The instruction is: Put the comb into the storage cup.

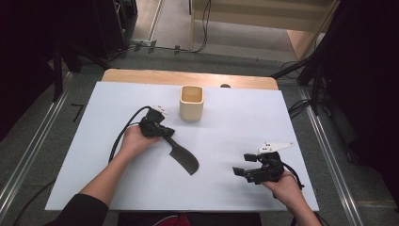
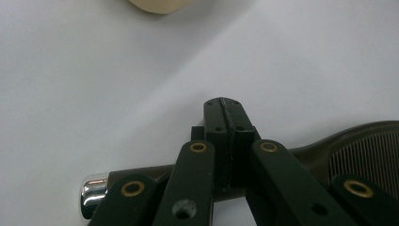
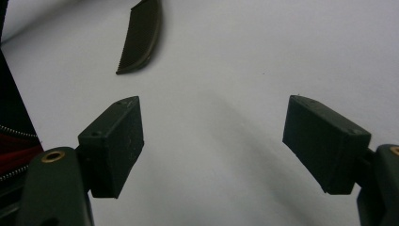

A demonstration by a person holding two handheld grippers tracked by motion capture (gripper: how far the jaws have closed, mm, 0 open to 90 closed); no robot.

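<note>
Black spatula handle clamped in left gripper | right gripper spread wide, empty | step: likely lifting | next: probably toward wooden cup, tilting needed

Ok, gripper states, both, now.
Left gripper: shut on the handle of the dark spatula.
Right gripper: open, holding nothing, above the white table.

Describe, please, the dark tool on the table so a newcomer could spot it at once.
On the white table, just in front of the beige square cup, lies a dark flat spatula. Its handle is clamped in the left claw, and it has a ridged blade and chrome end cap.
</note>
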